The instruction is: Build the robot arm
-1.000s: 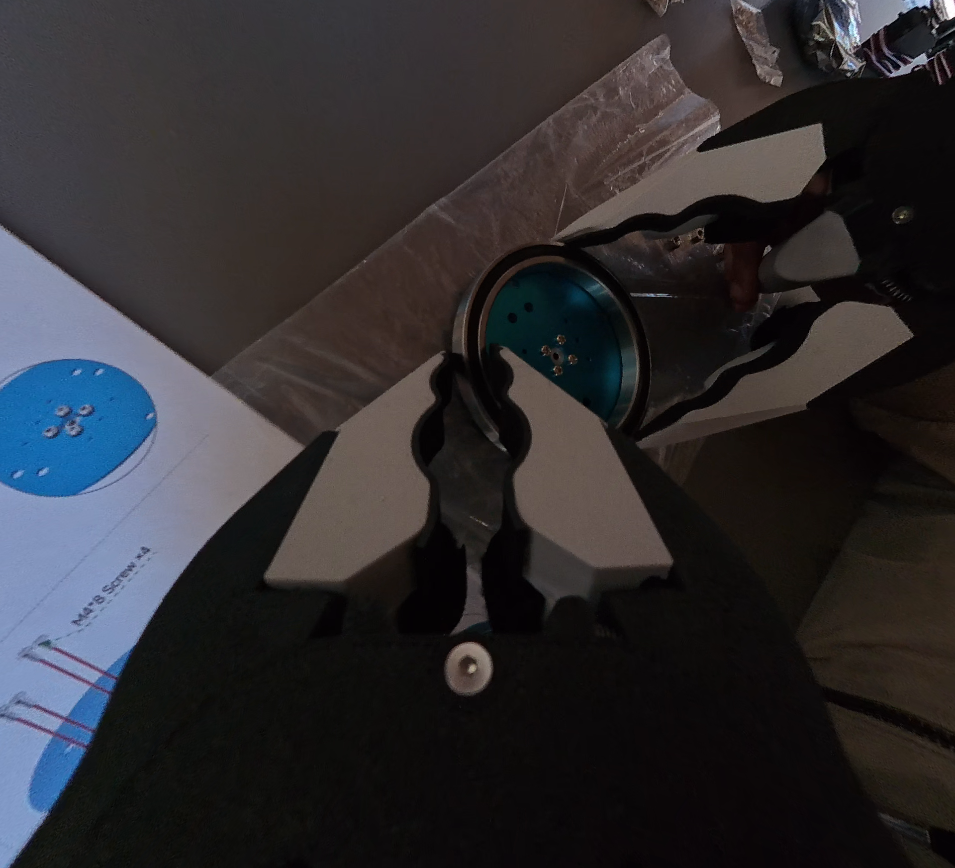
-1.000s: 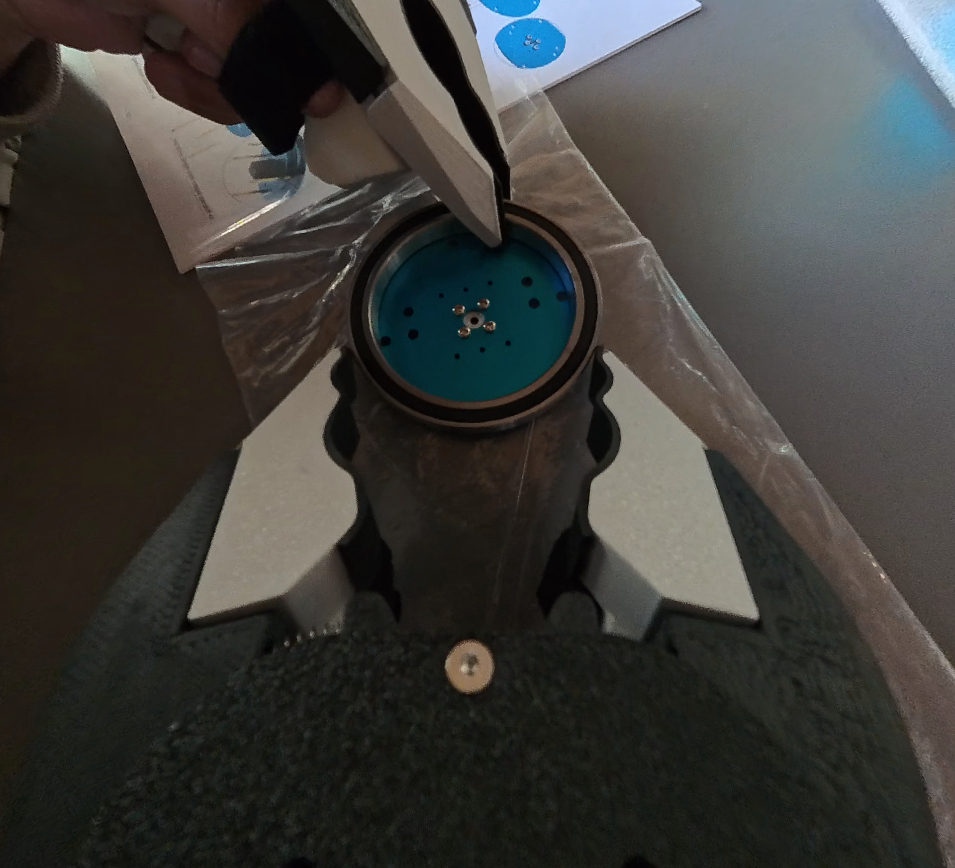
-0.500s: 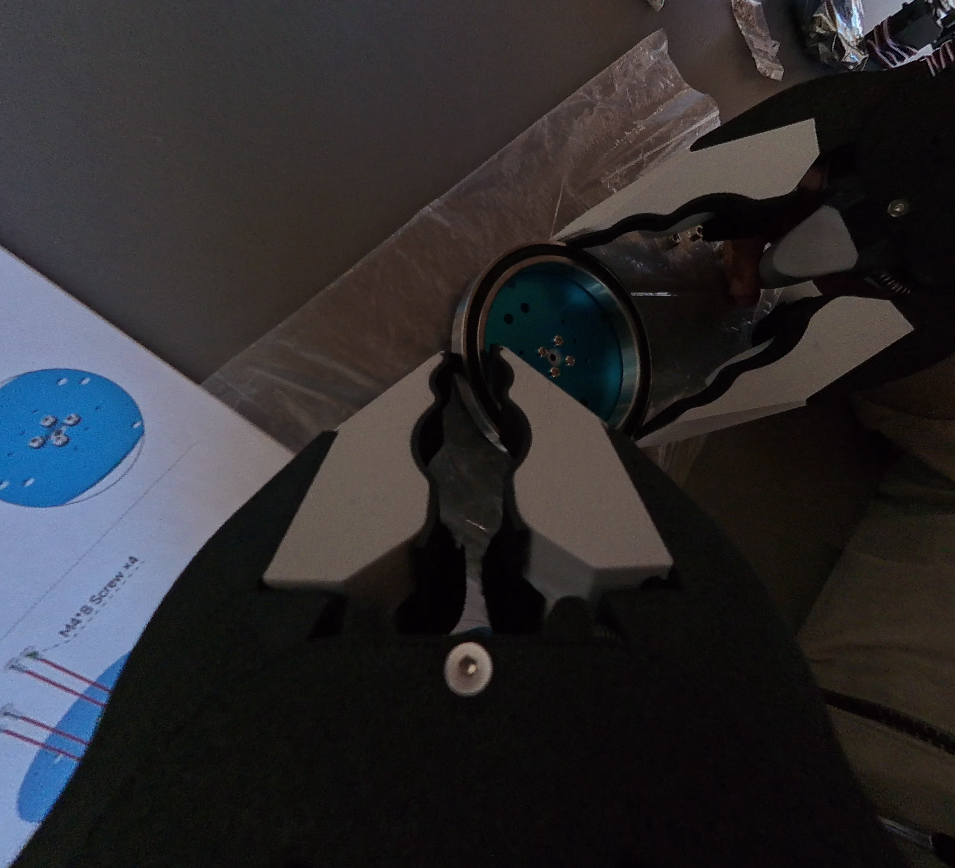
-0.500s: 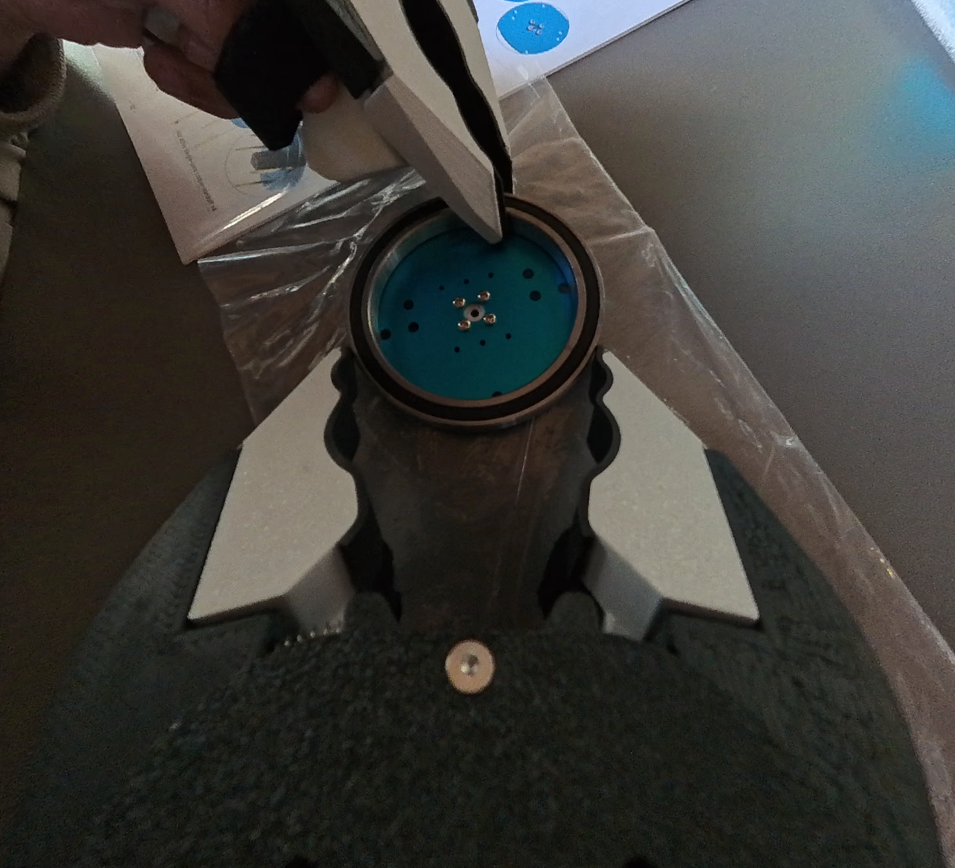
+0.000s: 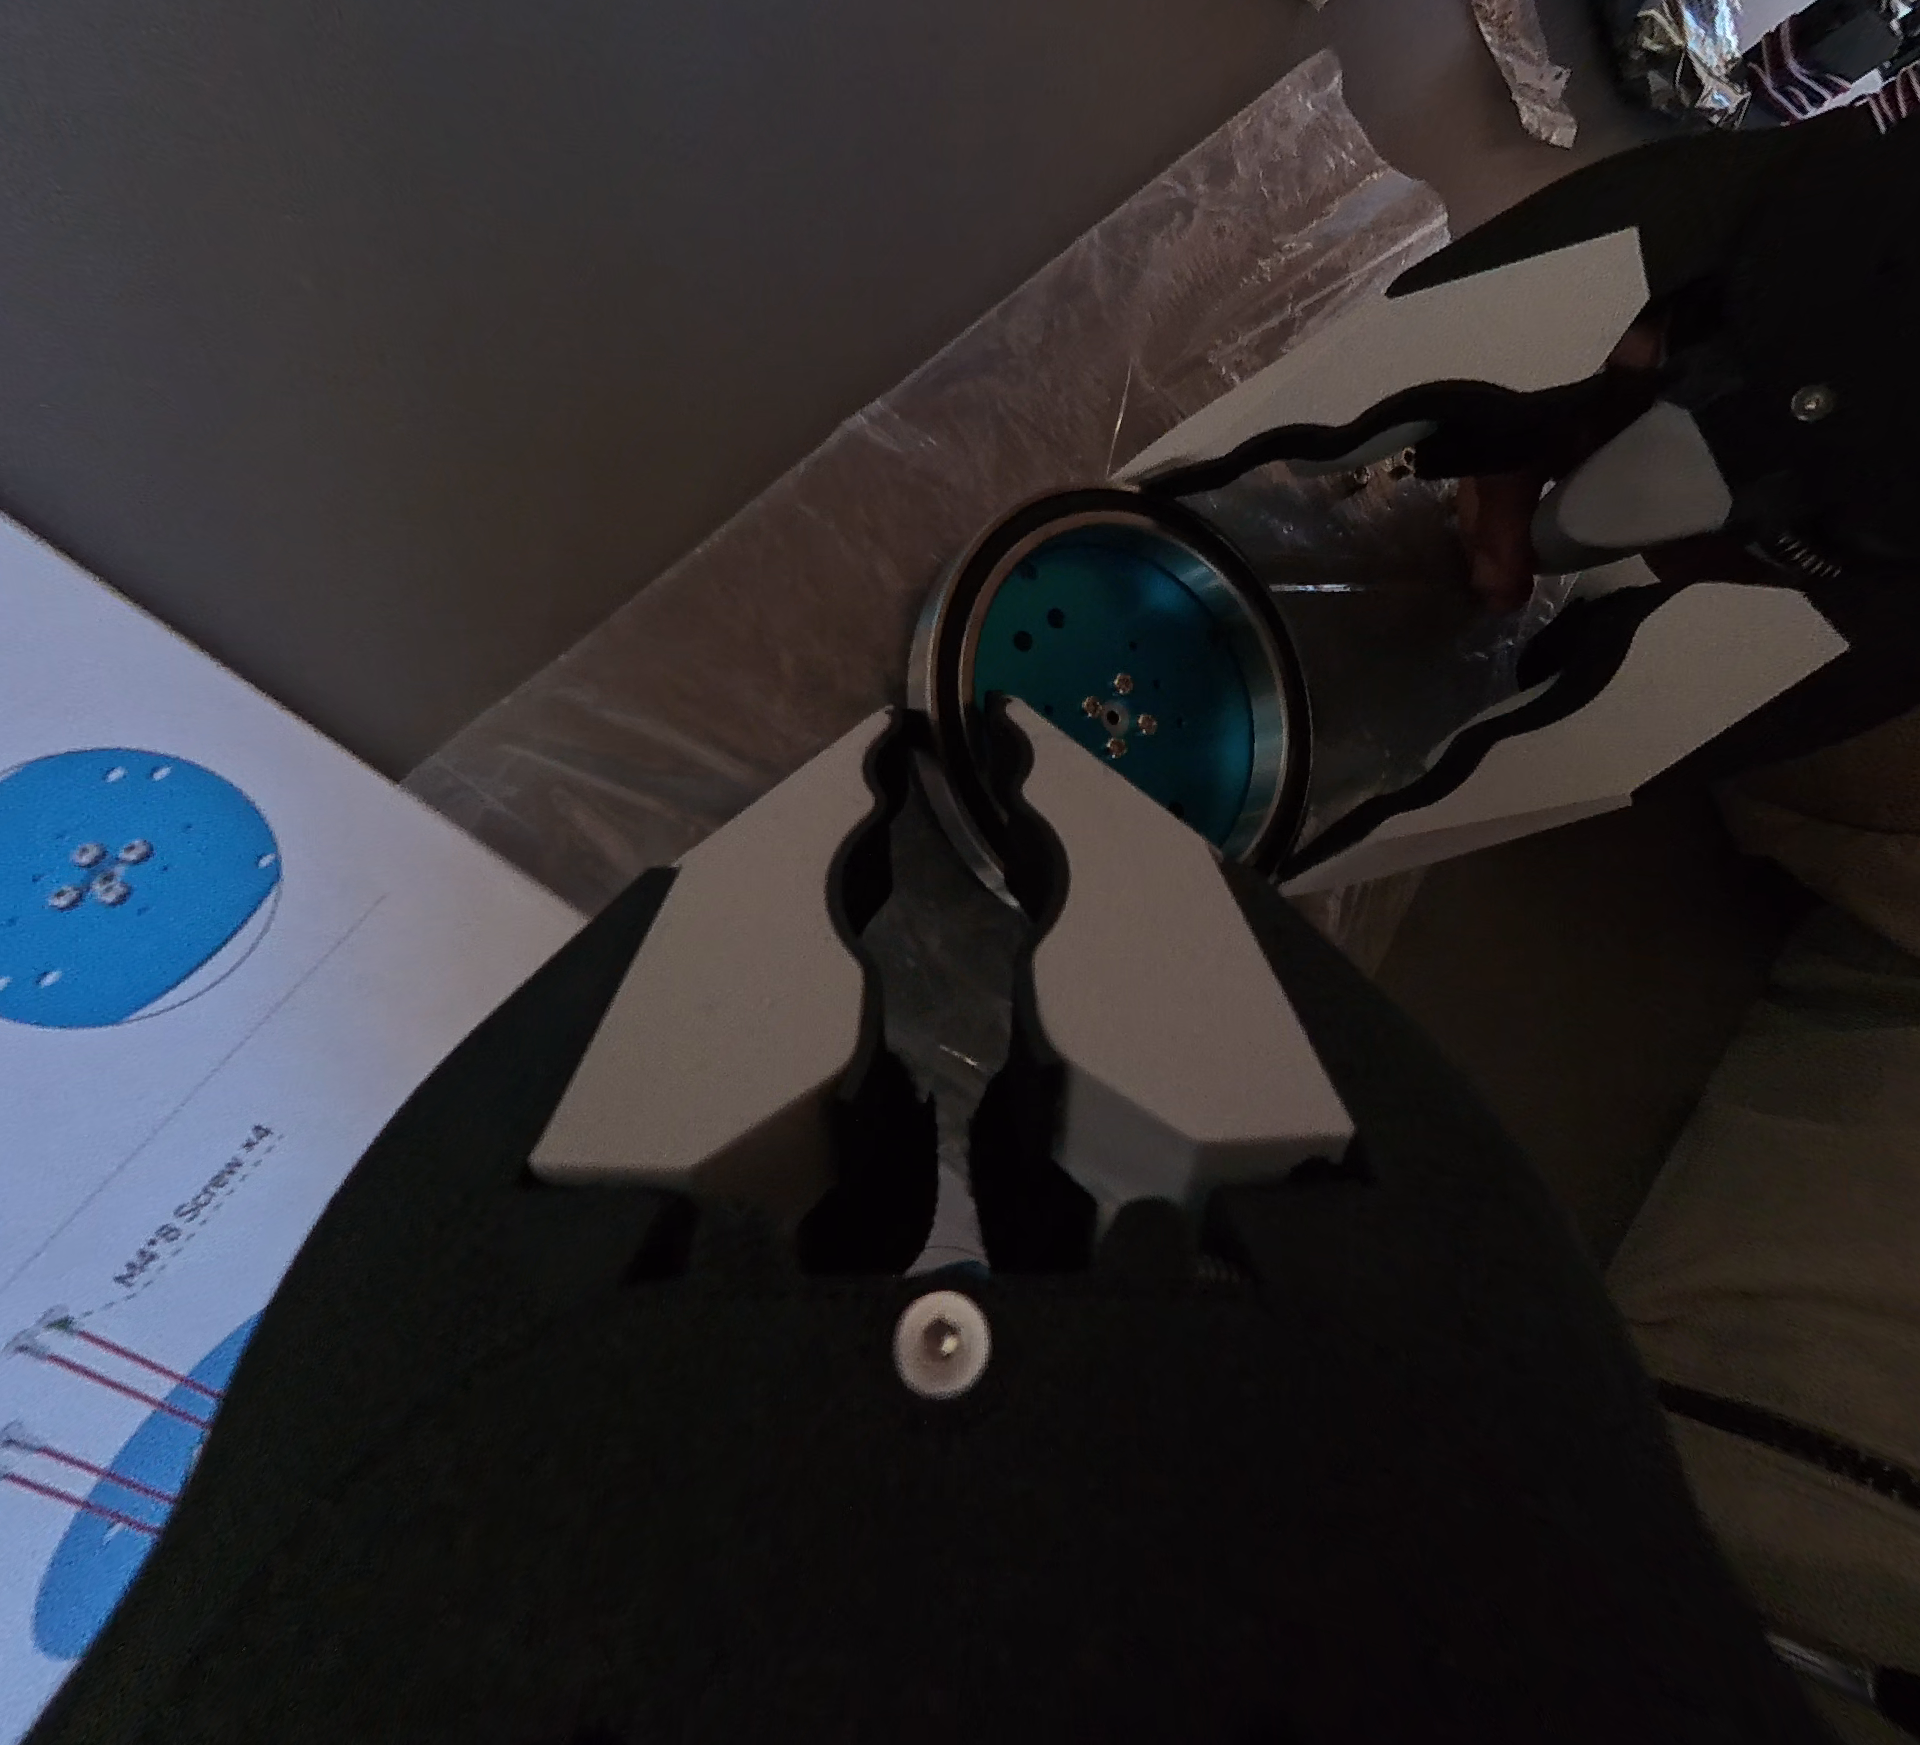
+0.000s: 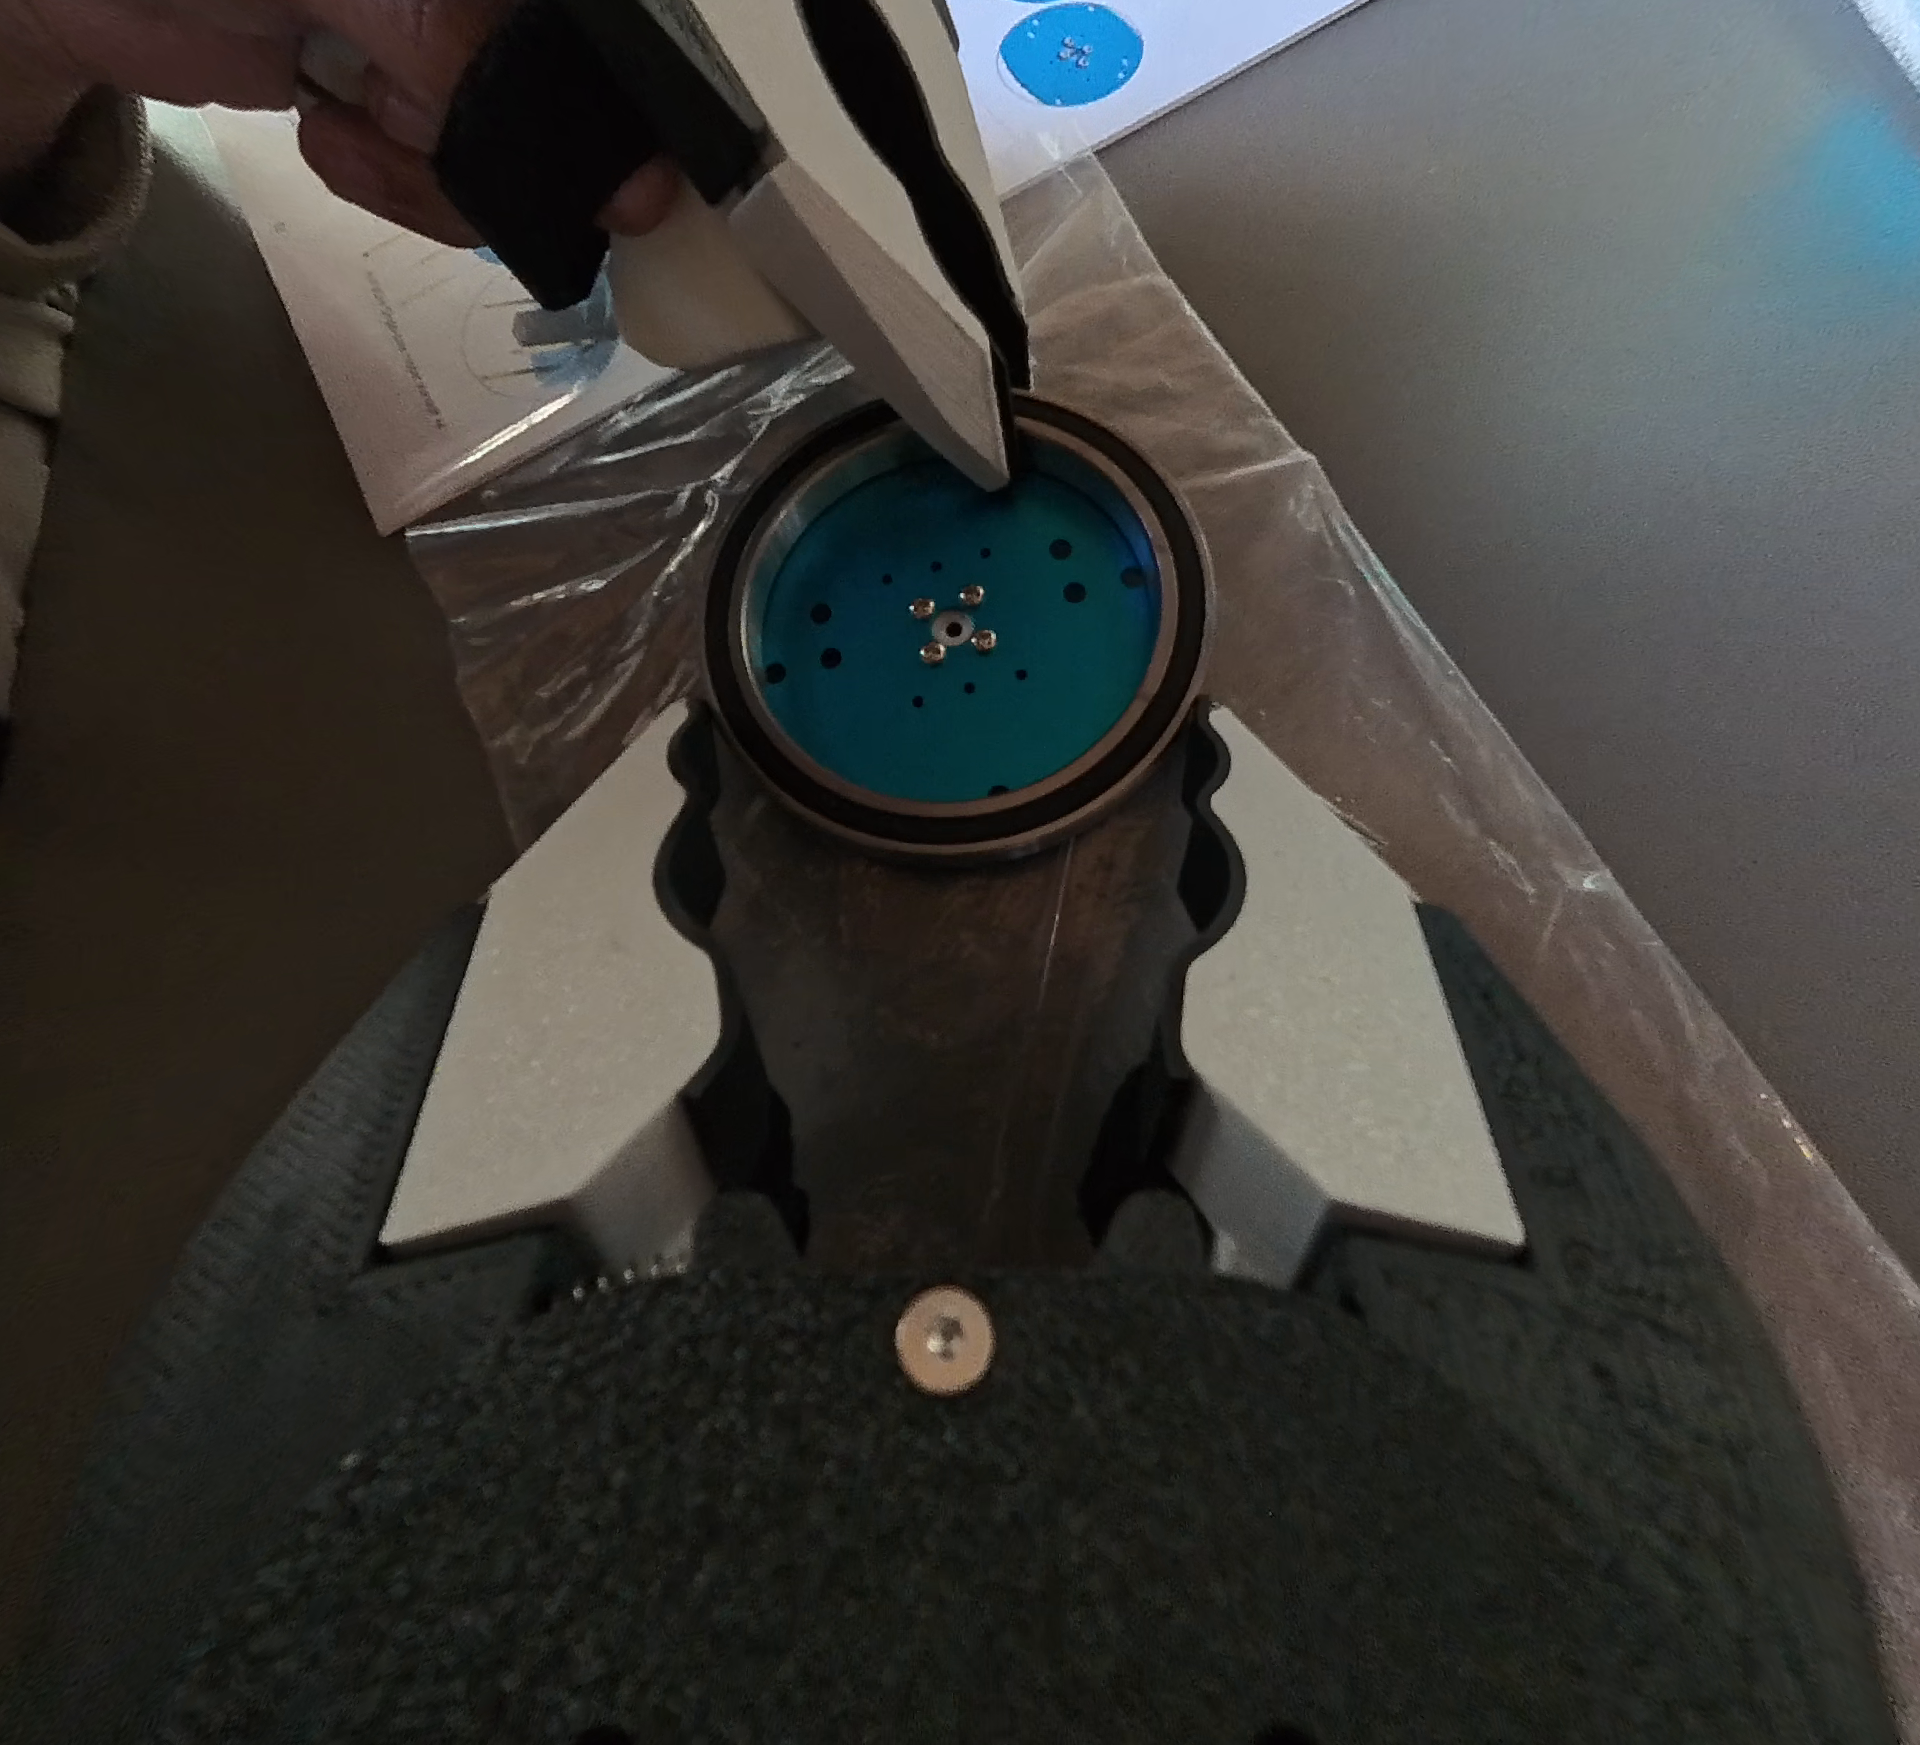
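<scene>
Black textured gripper (image 6: pixel 951 729) bodies, pale grey wavy-edged fingers (image 6: pixel 582 999).

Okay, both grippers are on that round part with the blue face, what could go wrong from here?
The left gripper pinches only the thin metal ring at one spot, so the ring could cock or slip free. The right gripper spans the dark cylinder with only its fingers' tips, so the body might roll out. The plastic bag underneath looks slick, so anything dropped may slide.

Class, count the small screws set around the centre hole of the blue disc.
4 screws ring the centre hole of the blue disc: upper left, upper right, lower right, lower left. The left gripper covers part of the disc's far edge, so more might be hidden.
</scene>
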`<state>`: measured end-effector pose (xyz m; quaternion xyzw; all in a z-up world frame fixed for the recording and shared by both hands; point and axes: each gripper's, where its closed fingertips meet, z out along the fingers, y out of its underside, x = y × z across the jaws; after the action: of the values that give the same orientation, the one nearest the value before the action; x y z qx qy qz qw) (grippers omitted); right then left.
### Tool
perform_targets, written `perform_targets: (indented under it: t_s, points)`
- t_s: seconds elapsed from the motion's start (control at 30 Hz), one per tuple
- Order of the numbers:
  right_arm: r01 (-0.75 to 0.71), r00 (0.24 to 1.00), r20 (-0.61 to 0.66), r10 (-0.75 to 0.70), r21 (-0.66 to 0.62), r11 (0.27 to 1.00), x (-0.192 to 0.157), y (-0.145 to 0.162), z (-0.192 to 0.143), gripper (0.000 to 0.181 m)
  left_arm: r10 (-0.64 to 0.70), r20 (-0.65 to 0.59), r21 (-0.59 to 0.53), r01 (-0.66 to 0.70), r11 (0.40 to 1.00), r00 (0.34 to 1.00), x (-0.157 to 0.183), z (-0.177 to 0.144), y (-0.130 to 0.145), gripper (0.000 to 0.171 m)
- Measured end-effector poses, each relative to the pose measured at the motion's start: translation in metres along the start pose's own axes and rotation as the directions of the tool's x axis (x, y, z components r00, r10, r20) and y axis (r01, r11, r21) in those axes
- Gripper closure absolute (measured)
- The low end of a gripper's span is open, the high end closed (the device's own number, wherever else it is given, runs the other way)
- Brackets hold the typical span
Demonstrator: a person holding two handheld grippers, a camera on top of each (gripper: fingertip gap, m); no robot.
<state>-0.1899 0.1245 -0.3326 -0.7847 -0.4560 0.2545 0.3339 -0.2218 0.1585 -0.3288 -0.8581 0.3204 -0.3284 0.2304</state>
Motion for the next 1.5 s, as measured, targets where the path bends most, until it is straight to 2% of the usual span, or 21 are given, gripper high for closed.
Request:
perform_targets:
  t_s: [0.6, 0.87, 1.0, 1.1, 1.2, 1.3, 1.5]
  points:
    - [-0.006, 1.000, 0.004, 0.006, 0.001, 1.000, 0.000, 0.001, 0.000, 0.093, -0.013, -0.010, 0.009, 0.013, 1.000, 1.000, -0.002, 0.001, -0.002, 0.158]
    - [-0.021, 1.000, 0.008, 0.020, 0.051, 0.998, 0.001, -0.007, -0.008, 0.092, -0.029, -0.035, 0.044, 0.030, 0.999, 0.999, 0.004, -0.007, -0.008, 0.145]
    - [-0.034, 0.999, 0.004, 0.034, 0.120, 0.992, 0.003, -0.020, -0.020, 0.095, 0.010, -0.021, 0.137, -0.007, 0.991, 1.000, 0.007, -0.034, -0.018, 0.145]
    - [-0.054, 0.998, -0.019, 0.058, 0.182, 0.982, 0.009, -0.030, -0.035, 0.108, 0.045, 0.028, 0.234, -0.050, 0.971, 0.999, 0.003, -0.069, -0.015, 0.145]
    - [-0.080, 0.993, -0.067, 0.096, 0.211, 0.974, 0.022, -0.031, -0.046, 0.116, 0.046, 0.124, 0.283, -0.080, 0.956, 0.991, -0.008, -0.105, 0.005, 0.144]
    - [-0.112, 0.990, -0.063, 0.128, 0.220, 0.969, 0.025, -0.031, -0.051, 0.129, 0.015, 0.195, 0.321, -0.078, 0.944, 0.981, -0.014, -0.133, 0.029, 0.145]
    - [-0.066, 0.992, -0.098, 0.085, 0.183, 0.981, 0.019, -0.030, -0.047, 0.141, -0.103, 0.296, 0.374, -0.016, 0.927, 0.950, -0.025, -0.165, 0.079, 0.144]
